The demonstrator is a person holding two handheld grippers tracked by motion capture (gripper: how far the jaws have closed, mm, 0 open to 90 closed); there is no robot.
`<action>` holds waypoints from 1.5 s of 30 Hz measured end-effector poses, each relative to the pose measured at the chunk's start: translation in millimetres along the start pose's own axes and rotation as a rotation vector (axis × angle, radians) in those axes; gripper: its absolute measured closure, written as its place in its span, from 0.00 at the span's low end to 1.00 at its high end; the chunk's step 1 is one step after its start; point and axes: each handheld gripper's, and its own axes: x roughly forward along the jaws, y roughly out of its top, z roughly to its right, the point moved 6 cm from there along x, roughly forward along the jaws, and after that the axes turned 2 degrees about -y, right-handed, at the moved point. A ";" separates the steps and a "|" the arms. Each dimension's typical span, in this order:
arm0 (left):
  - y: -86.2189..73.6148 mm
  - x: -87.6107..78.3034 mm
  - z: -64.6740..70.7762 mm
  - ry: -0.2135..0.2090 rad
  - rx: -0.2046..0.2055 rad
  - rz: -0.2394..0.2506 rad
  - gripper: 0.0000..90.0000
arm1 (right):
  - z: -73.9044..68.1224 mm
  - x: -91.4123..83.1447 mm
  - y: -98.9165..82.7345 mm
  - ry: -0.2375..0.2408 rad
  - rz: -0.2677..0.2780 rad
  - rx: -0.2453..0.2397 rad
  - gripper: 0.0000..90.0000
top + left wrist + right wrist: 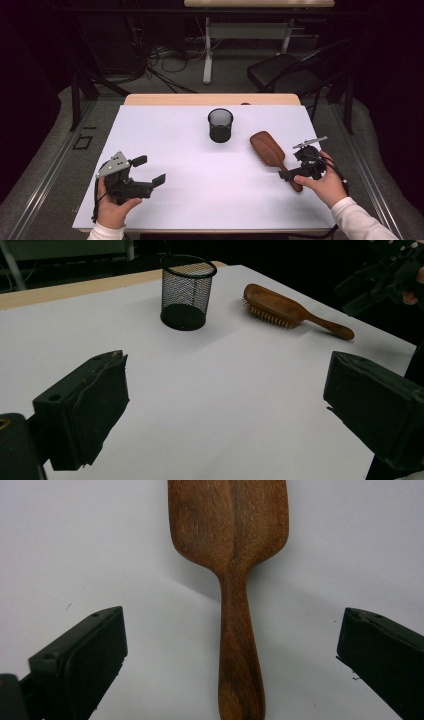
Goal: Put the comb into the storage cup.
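Note:
A brown wooden hairbrush (270, 151) lies bristles down on the right half of the white tabletop (200, 200), its handle pointing to the front right. My right gripper (295, 166) is over that handle and open. In the right gripper view the jaws stand wide apart on either side of the handle, with the brush (230, 525) running up the middle and the right gripper (231, 630) not touching it. My left gripper (149, 170) is held low at the front left, open and with nothing in it. A black mesh cup (220, 125) stands upright at the back centre. The left gripper view shows the cup (187, 290) and the brush (280, 305).
A strip of bare wood (210, 99) borders the far side of the white top. Behind the table are a black chair (280, 70), another desk (250, 30) and floor cables (165, 65). The right gripper (380, 277) sits at the upper right of the left gripper view.

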 end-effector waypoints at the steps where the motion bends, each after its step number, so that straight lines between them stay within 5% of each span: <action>1: 0.0 0.0 0.0 0.000 0.000 0.000 0.05 | -0.1 0.2 0.4 -0.005 -0.004 0.007 0.00; 26: -0.6 0.9 0.1 -0.006 -0.001 -0.002 0.05 | 18.8 9.6 3.5 -0.029 -0.058 0.035 0.00; 45: -1.1 1.2 -0.1 -0.005 0.000 -0.004 0.05 | 21.0 27.4 5.0 -0.047 -0.126 -0.012 0.00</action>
